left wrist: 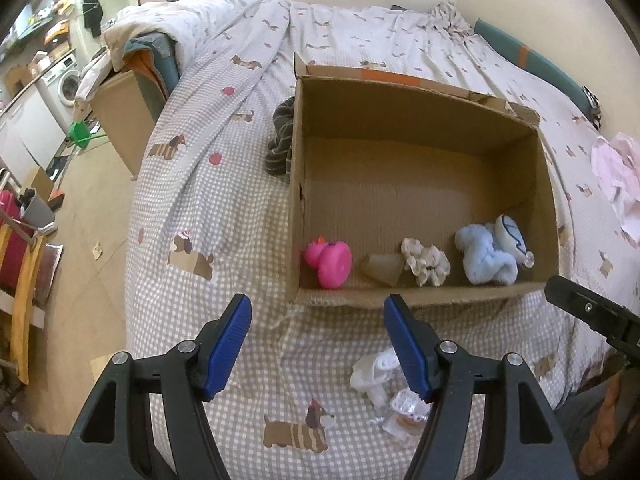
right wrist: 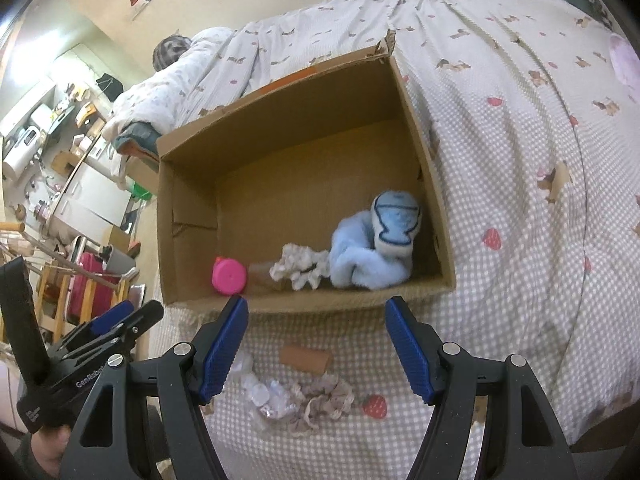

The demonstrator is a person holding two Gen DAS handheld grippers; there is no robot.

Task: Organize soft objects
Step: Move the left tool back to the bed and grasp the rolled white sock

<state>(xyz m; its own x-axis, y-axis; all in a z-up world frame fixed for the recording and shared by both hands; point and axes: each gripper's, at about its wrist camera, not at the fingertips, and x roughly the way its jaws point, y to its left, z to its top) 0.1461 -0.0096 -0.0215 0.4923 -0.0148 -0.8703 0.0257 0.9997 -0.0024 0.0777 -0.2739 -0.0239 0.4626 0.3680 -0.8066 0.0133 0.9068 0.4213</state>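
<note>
An open cardboard box (left wrist: 400, 80) (right wrist: 188, 216) sits on the bed. Along its near wall lie a pink rubber duck (left wrist: 330, 263) (right wrist: 229, 276), a cream scrunchie (left wrist: 426, 262) (right wrist: 300, 266) and a light-blue plush (left wrist: 486, 258) (right wrist: 368, 256) with a white-and-blue soft piece (left wrist: 510, 236) (right wrist: 396, 222). On the bed in front of the box lie a white lacy soft item (left wrist: 380, 380) (right wrist: 264, 396) and a beige scrunchie (right wrist: 320, 404). My left gripper (left wrist: 318, 344) is open and empty above the bedspread. My right gripper (right wrist: 318, 344) is open and empty above these loose items.
A brown cardboard piece (right wrist: 306, 358) lies near the scrunchie. A striped dark cloth (left wrist: 282, 140) lies left of the box, a pink garment (left wrist: 618, 176) at the right. The bed's left edge drops to a cluttered floor (left wrist: 80, 220). The other gripper shows at each view's side.
</note>
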